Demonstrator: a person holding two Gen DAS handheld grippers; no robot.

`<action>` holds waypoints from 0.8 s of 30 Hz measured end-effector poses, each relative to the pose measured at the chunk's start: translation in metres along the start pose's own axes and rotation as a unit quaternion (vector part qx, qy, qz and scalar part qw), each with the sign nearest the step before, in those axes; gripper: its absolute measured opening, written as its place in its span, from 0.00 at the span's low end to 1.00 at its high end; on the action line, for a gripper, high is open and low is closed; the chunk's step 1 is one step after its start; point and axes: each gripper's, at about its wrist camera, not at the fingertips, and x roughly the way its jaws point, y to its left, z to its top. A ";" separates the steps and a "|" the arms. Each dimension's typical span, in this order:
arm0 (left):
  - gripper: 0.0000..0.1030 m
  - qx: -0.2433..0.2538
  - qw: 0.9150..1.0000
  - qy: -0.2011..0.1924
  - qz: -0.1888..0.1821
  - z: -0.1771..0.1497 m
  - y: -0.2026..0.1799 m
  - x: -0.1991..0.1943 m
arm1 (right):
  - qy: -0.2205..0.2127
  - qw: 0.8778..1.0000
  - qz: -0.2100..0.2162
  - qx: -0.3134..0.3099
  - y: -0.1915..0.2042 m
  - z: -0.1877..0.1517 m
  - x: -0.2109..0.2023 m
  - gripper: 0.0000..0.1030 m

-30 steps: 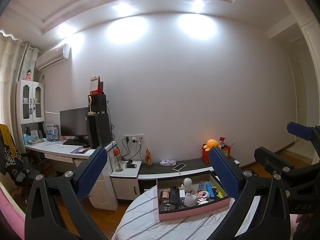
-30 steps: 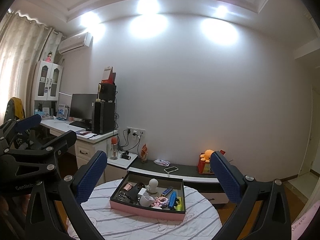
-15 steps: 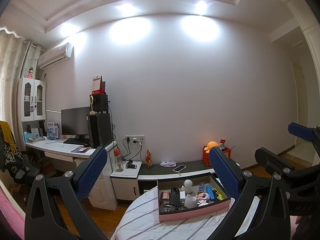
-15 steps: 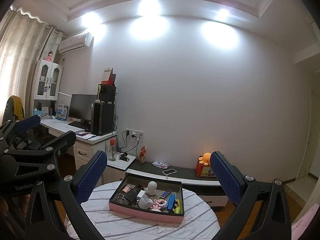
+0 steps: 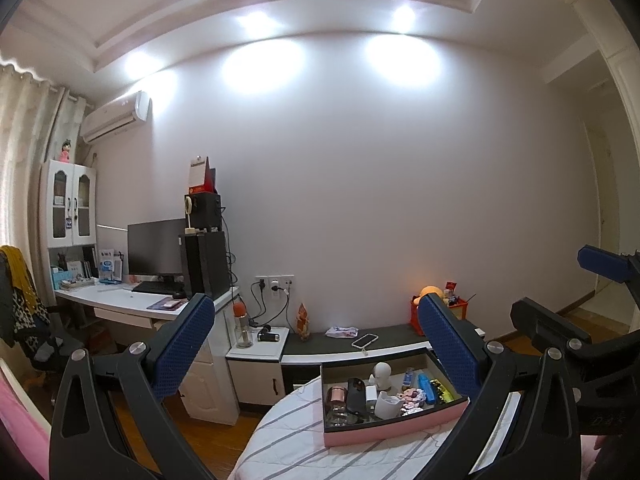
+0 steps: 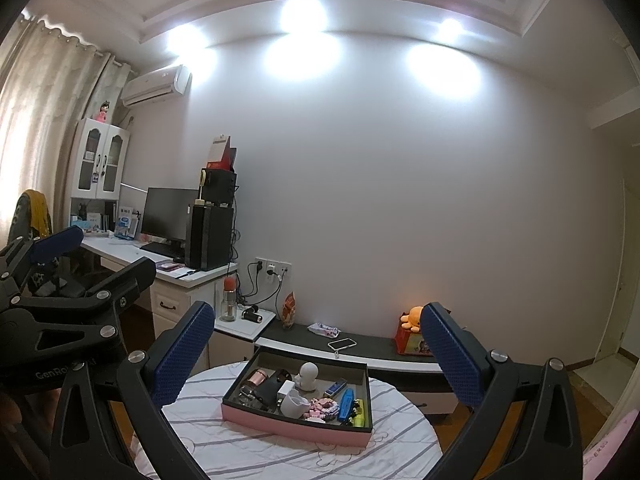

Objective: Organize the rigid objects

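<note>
Right now your left gripper (image 5: 316,344) is spread wide, its blue-padded fingers (image 5: 182,346) well apart, gripping nothing and touching nothing; it hangs above the near edge of the round table (image 5: 288,436). Your right gripper (image 6: 316,354) is just as wide and just as empty, held over the table's striped cloth with the tray framed between its fingers (image 6: 182,354). You can see each gripper at the edge of the other's view, side by side and apart.

The pink-sided tray (image 6: 296,426) sits on the round table, and the rigid objects all lie inside it: a black case (image 6: 267,391) near the left, a white pitcher (image 6: 294,402) at the middle front, a white round-headed figure (image 6: 308,374) behind it, a copper-coloured cylinder (image 6: 258,378) at the back left, a blue bar (image 6: 346,400) and a yellow-green bar (image 6: 359,408) along the right wall, and a heap of small pink blocks (image 6: 320,406) between pitcher and bars.

Against the frames from a second ago, you have kept both grippers at the same spread, and the tray's contents lie as they did. Only the views have shifted slightly: the tray sits a touch lower in each, with more ceiling showing.
</note>
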 end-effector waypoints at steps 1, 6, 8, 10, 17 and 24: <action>1.00 0.000 1.000 0.001 0.000 0.000 0.000 0.000 | 0.001 1.000 0.000 0.000 0.000 0.000 0.000 1.00; 1.00 -0.002 1.000 0.003 -0.001 0.000 0.002 0.001 | 0.001 1.000 0.000 -0.001 0.001 0.000 0.000 1.00; 1.00 -0.001 1.000 0.003 -0.001 0.000 0.002 0.001 | 0.001 1.000 0.000 -0.001 0.002 0.000 0.000 1.00; 1.00 -0.002 1.000 0.003 -0.001 0.000 0.003 0.001 | 0.000 1.000 0.000 -0.002 0.002 -0.001 -0.001 1.00; 1.00 0.000 1.000 0.003 0.001 0.000 0.004 0.001 | 0.002 1.000 0.001 -0.005 0.003 -0.001 0.000 1.00; 1.00 0.002 1.000 0.004 0.003 0.000 0.003 0.001 | 0.003 1.000 0.001 -0.006 0.003 0.000 0.002 1.00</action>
